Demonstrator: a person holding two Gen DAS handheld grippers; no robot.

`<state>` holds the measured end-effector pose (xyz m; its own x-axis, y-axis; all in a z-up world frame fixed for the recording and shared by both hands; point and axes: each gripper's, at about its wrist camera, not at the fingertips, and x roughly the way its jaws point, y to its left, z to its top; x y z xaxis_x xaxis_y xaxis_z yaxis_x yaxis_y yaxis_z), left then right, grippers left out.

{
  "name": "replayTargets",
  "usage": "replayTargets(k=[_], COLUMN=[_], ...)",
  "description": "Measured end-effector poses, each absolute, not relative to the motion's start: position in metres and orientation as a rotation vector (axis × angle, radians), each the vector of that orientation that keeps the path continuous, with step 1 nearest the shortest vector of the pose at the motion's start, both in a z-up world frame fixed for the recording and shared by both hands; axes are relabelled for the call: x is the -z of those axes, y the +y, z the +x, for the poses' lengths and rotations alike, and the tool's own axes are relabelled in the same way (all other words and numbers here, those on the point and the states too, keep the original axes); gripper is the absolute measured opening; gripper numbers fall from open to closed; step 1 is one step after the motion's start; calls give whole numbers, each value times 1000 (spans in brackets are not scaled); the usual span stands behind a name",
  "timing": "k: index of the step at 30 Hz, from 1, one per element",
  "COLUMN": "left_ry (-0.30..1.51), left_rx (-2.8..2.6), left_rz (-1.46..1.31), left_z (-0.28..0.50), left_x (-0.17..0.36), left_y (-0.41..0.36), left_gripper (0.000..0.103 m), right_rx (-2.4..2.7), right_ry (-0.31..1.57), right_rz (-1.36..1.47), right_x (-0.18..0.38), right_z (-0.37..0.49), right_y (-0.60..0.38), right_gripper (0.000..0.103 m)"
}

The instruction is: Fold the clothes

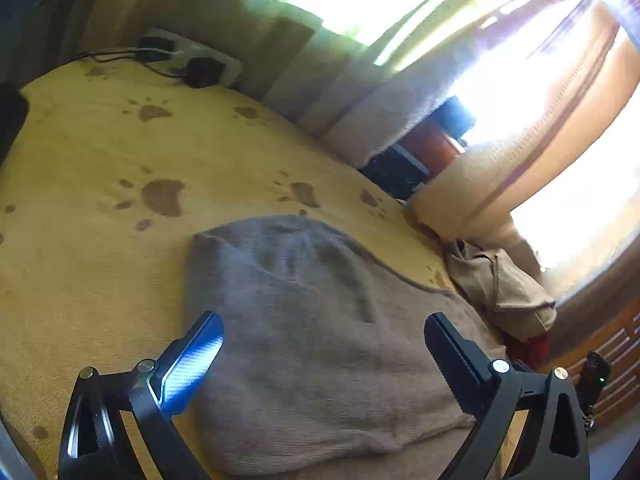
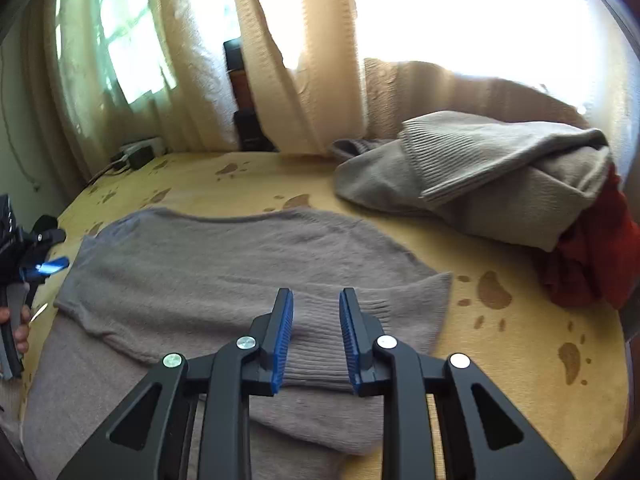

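A grey knitted sweater (image 1: 320, 340) lies partly folded on a yellow bedcover (image 1: 100, 152) printed with brown paws. My left gripper (image 1: 324, 320) hovers above the sweater's near part, its jaws wide apart with nothing between them. In the right wrist view the same sweater (image 2: 224, 264) spreads across the middle. A ribbed sleeve end is folded over it towards me. My right gripper (image 2: 316, 296) stands just over that ribbed end, jaws a little apart, pads not pressing the cloth. The left gripper (image 2: 48, 268) shows at the left edge, held by a hand (image 2: 16, 328).
A heap of other clothes sits at the bed's far right: a beige ribbed garment (image 2: 500, 168) over a red one (image 2: 592, 264). A power strip with chargers (image 1: 192, 60) lies at the bed's far corner. Cream curtains (image 2: 304, 60) and bright windows stand behind the bed.
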<state>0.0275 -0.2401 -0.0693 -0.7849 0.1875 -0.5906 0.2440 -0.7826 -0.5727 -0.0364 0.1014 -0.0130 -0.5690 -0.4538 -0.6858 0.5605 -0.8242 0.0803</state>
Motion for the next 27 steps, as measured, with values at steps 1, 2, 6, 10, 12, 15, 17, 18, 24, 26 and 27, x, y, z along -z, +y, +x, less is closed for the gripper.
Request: replayTargets(k=[1, 2, 6, 10, 12, 15, 17, 18, 24, 26, 27], left_ry=[1007, 981, 822, 775, 741, 679, 681, 713, 767, 702, 672], left_rx=[2794, 2821, 2738, 2675, 2666, 2661, 2661, 2667, 2659, 2655, 2652], left_rz=[1044, 1079, 1206, 1125, 1114, 1128, 1128, 1119, 1096, 1107, 1114], left_z=[20, 10, -22, -16, -15, -16, -15, -13, -11, -13, -15], left_x=[65, 63, 83, 93, 94, 95, 94, 94, 97, 98, 98], left_y=[-232, -223, -212, -233, -238, -236, -236, -238, -251, -247, -246], left_gripper=[102, 102, 102, 102, 102, 102, 102, 102, 102, 102, 102], right_rx=[2333, 2308, 2258, 2288, 2290, 2281, 2275, 2263, 2216, 2231, 2238], right_ry=[225, 255, 356, 386, 352, 284, 233, 209, 338, 362, 367], right_rz=[995, 1016, 1089, 1065, 1077, 1102, 1118, 1101, 1087, 1065, 1057], right_x=[20, 27, 57, 59, 61, 54, 47, 43, 53, 60, 61], right_z=[-36, -35, -34, -32, -36, -39, -39, -37, -31, -29, -28], right_y=[91, 82, 57, 61, 65, 65, 63, 59, 14, 12, 12], right_gripper=[27, 27, 26, 34, 40, 41, 41, 41, 45, 53, 54])
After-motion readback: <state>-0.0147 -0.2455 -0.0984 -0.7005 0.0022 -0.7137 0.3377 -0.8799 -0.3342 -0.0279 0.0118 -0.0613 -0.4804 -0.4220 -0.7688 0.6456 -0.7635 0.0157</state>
